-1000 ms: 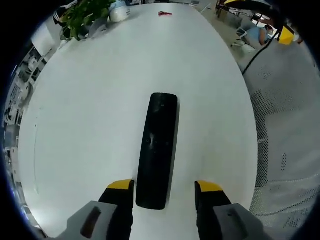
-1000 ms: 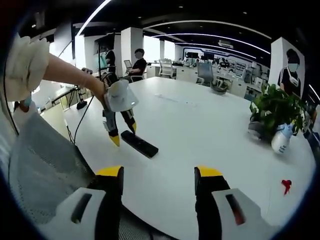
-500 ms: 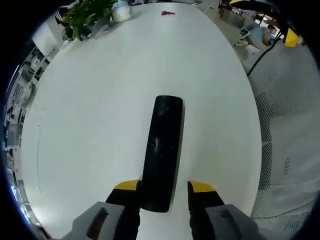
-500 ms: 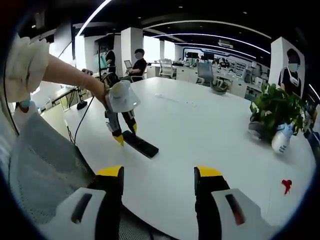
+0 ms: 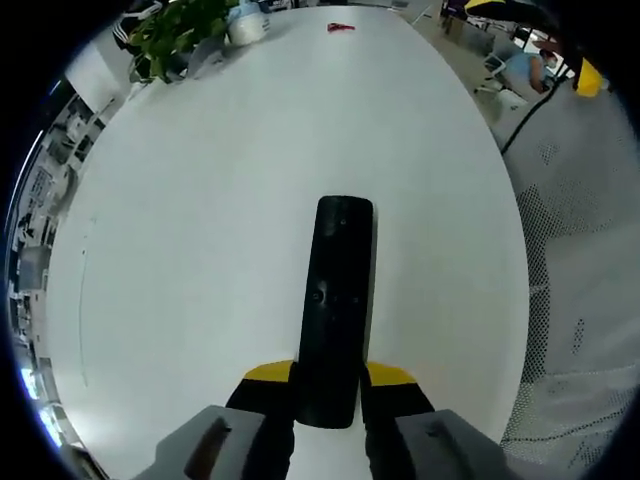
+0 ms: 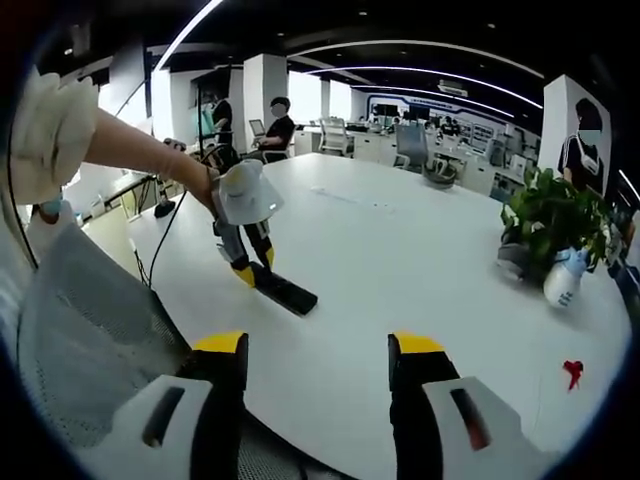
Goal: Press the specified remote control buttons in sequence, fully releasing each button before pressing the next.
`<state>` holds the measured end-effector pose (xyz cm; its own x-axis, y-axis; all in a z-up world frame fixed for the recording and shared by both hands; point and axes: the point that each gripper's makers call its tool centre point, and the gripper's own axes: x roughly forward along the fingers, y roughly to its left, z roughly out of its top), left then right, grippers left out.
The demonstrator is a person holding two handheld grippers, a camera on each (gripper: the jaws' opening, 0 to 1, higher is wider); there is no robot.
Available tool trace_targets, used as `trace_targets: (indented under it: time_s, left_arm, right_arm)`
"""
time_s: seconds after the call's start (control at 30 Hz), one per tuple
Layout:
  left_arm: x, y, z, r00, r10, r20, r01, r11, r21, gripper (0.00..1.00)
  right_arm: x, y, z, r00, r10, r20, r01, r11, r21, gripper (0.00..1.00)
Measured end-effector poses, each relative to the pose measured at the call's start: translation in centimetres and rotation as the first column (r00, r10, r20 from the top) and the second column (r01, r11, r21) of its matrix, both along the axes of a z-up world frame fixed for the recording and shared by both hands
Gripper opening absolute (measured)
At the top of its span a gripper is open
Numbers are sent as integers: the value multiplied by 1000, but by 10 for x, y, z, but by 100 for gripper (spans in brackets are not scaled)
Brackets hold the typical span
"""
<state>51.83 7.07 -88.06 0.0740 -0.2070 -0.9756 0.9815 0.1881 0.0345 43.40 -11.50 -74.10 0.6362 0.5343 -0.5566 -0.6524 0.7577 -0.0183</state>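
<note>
In the left gripper view, the left gripper (image 5: 328, 377) has its yellow-tipped jaws closed in against the two long sides of the black remote control (image 5: 335, 305), clamped on its near end. The remote lies flat on the white table (image 5: 200, 220), pointing away from the gripper along the table's length. Beyond it, at the far end of the table, stands a green potted plant (image 5: 175, 30) with a white spray bottle (image 5: 245, 22) just beside it, and a small red object (image 5: 340, 27) lies apart from them on the tabletop. A mesh chair back (image 5: 580, 290) runs along the table's right edge.

In the right gripper view, the right gripper (image 6: 315, 350) hangs above the near table edge with its jaws spread wide and nothing between them. Past it, the remote control (image 6: 283, 290) rests on the table (image 6: 400, 260) with the left gripper (image 6: 250, 272) clamped at its end, a hand (image 6: 200, 180) holding that tool. Off to the right sit the potted plant (image 6: 550, 215), the spray bottle (image 6: 562, 277) and the red object (image 6: 572, 370). Further back, people stand among desks in an open office.
</note>
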Motion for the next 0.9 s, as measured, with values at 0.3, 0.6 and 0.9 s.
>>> trace_targets:
  time_s: [0.3,0.6,0.9]
  left_arm:
    - [0,0,0,1000,-11,6,11,1000,-4,25]
    - [-2,-1,1,1000,-10,7,10,1000,-12,24]
    - [-6,-1,1,1000,-5,11,5,1000,-25,24]
  right_arm:
    - [0,0,0,1000,0,0,0,1000,-4,58]
    - [0,-1,-1,1000,-3,-1,3,1000,-6,58]
    - [0,-1,-1,1000,-2,-4,2,1000,-6,58]
